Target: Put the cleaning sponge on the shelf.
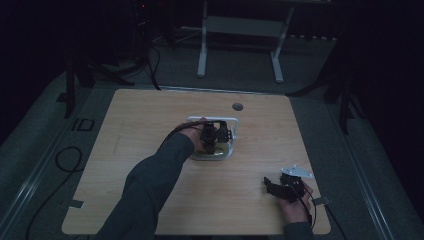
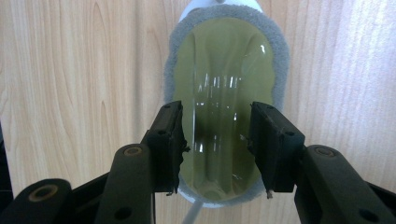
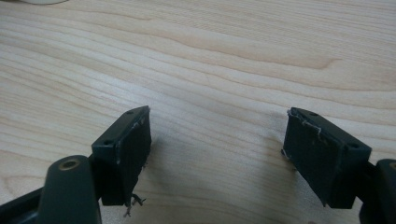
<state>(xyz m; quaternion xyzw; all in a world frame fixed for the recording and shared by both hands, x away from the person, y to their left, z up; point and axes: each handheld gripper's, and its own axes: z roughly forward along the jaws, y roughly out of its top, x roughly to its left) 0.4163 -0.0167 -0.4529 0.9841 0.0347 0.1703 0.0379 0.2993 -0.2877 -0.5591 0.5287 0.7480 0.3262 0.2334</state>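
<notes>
Hand-held gripper number one, the left (image 2: pixel 215 144), hangs over the middle of the pale wooden surface (image 1: pixel 150 125), jaws pointing straight down. We see the person's left forearm in a dark sleeve (image 1: pixel 150 185) reaching diagonally in from the bottom edge, the hand bent forward at the wrist. Its jaws stand released, one on each side of a clear glass jar (image 2: pixel 224 116) — the glass lies between the pads, and from the left gripper view we cannot tell whether either pad touches it. The jar sits in a white holder with a grey felt rim (image 2: pixel 173 60), at the centre of the surface.

The right hand-held gripper (image 1: pixel 272 186) rests low near the right front corner, well apart from the jar, the hand (image 1: pixel 295 202) curled around its body and its jaws aimed toward the left — they gape wide with bare wood between them.

We count two hand-held grippers, one jar, one holder, and one dark round hole (image 1: pixel 237 106) near the far edge of the surface.
</notes>
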